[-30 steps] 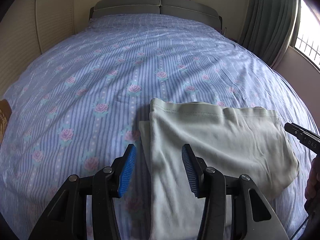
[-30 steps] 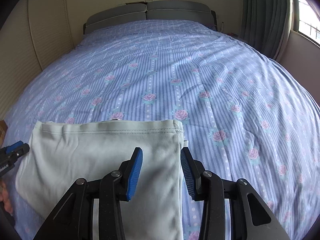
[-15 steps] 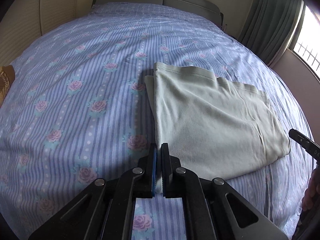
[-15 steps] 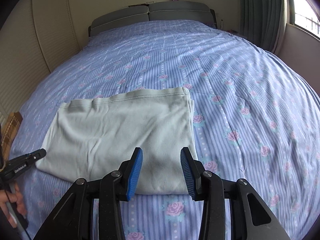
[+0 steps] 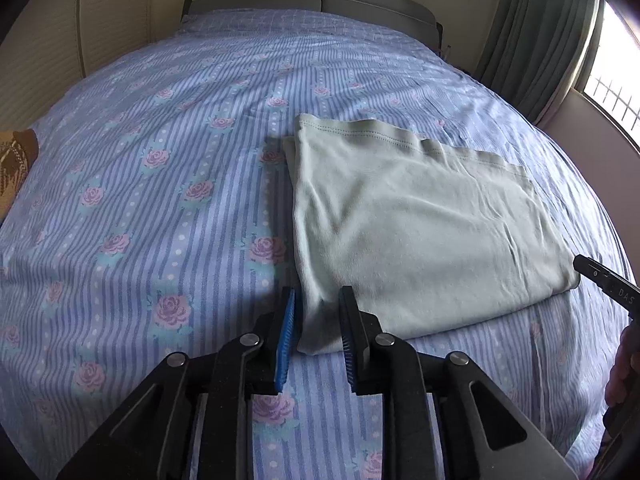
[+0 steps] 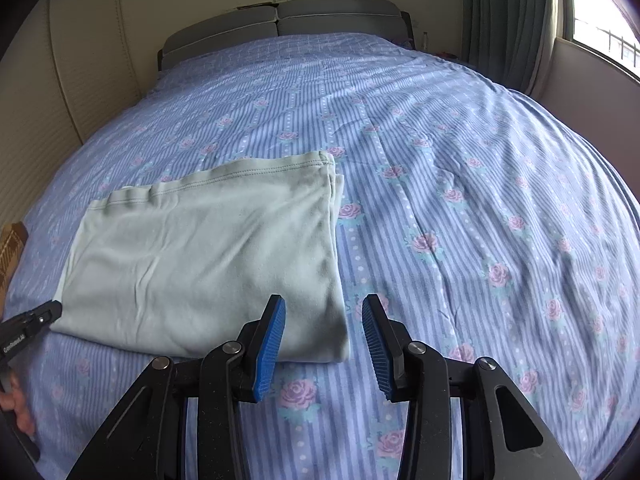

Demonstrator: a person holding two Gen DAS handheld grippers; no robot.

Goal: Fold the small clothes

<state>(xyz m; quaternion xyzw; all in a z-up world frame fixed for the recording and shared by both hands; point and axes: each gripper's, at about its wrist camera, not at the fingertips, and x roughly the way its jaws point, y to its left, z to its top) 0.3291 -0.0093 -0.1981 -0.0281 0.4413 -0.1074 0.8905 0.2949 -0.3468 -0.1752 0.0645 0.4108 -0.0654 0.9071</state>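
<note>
Daylight glares from the window [image 5: 612, 76] at right, the bedspread [image 5: 160, 160] stays dim, and fisheye edges bend and darken.

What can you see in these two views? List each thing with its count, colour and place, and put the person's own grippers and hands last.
Folded garment: one, pale green, flat on the bed near its foot.
Bedsheet: one, blue-striped with pink roses, covering the bed.
Headboard: one, grey, two panels, far end.
Curtain: one, grey-green, beside the window at right.
Brown patterned object: one, bed's left edge, unidentifiable.
Left gripper: black with blue pads, open around the garment's near left corner.
Right gripper: black with blue pads, open at the garment's near right corner.
</note>
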